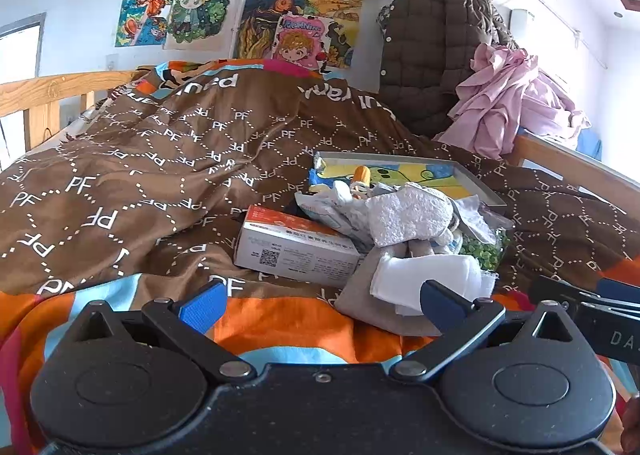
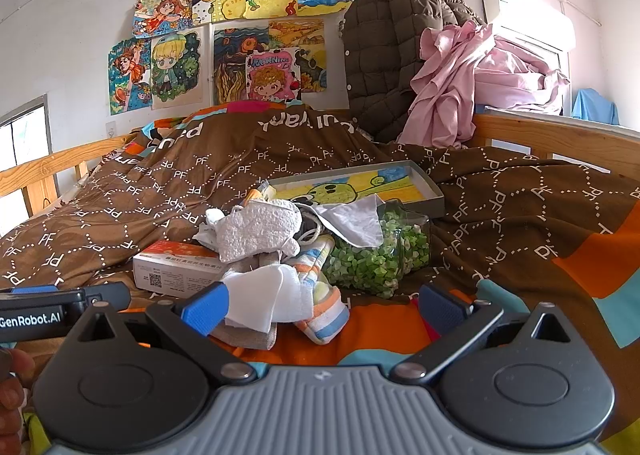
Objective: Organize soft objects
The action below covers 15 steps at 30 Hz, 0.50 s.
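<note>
Your clutter sat heaped mid-bed on the brown quilt (image 1: 160,175), with bare quilt to its left and a wooden rail (image 2: 560,135) closing off the right. The folded white cloth (image 2: 272,295) lay nearest you, atop a beige cloth (image 1: 360,295), beside the striped sock (image 2: 328,311), carton (image 1: 296,251) and bag of green pieces (image 2: 376,259). You held both tools low and level: left gripper (image 1: 324,303) spread wide, its right pad against the white cloth; right gripper (image 2: 324,307) equally spread, empty.
</note>
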Available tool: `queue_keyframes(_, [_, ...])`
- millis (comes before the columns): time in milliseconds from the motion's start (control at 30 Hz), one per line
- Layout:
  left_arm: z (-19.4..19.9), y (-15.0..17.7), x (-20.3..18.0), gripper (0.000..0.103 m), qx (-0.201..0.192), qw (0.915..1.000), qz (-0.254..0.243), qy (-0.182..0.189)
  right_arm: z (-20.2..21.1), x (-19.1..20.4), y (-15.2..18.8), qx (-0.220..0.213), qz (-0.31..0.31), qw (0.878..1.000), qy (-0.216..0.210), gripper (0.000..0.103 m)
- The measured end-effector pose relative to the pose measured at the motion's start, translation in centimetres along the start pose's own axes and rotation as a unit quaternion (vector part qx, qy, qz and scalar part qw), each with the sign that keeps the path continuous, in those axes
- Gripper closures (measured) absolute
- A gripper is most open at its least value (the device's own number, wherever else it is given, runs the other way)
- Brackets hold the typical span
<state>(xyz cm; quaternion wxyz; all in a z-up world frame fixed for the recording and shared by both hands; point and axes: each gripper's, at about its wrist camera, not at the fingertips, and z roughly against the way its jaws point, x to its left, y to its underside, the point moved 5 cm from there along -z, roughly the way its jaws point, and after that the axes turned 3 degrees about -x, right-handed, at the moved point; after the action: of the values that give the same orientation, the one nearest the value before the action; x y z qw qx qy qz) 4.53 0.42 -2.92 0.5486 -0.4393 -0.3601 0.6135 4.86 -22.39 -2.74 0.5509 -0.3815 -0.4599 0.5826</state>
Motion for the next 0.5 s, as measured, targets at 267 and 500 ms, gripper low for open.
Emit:
queue_keyframes(267, [-0.37, 0.12, -0.20, 0.001, 0.018, 0.9997, -0.004, -0.018, -0.06, 0.07, -0.07, -0.002, -0.002, 1.000, 0.000, 0.000])
queue_keyframes(500, [0.14, -0.60, -0.25, 0.001, 0.002, 0.9996, 0.005, -0.027, 0.46, 0.56, -0.44, -0.008, -0.004, 1.000, -0.008, 0.000])
